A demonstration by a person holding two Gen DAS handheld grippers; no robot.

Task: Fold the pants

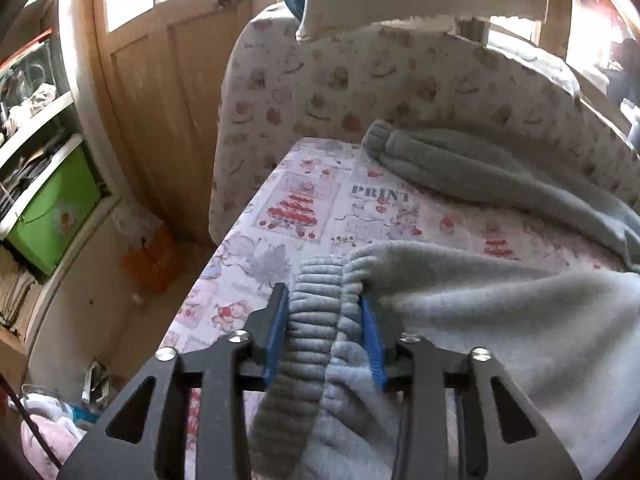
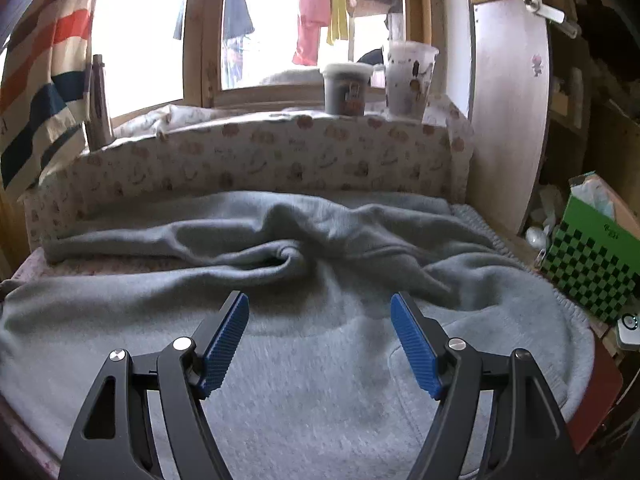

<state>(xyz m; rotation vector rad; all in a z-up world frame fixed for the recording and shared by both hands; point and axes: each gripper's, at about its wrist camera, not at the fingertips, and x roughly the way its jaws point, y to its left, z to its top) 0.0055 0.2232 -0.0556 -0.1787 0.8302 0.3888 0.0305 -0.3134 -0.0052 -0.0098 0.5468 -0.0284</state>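
Note:
Grey fleece pants point(image 1: 500, 292) lie on a printed table cover point(image 1: 304, 208). My left gripper point(image 1: 325, 300) is shut on the ribbed cuff point(image 1: 320, 312) of the near leg. The other leg's cuff point(image 1: 384, 136) lies farther off by the padded wall. In the right wrist view the pants point(image 2: 320, 360) spread across the surface, with a twisted fold point(image 2: 288, 258) in the middle. My right gripper point(image 2: 320, 312) is open and empty, just above the upper part of the pants.
A padded patterned wall point(image 2: 256, 160) runs along the far side with a metal bottle point(image 2: 98, 104) and two cups point(image 2: 408, 80) on top. A green checked box point(image 2: 592, 264) stands at the right. Shelves with a green bin point(image 1: 52, 216) stand at the left.

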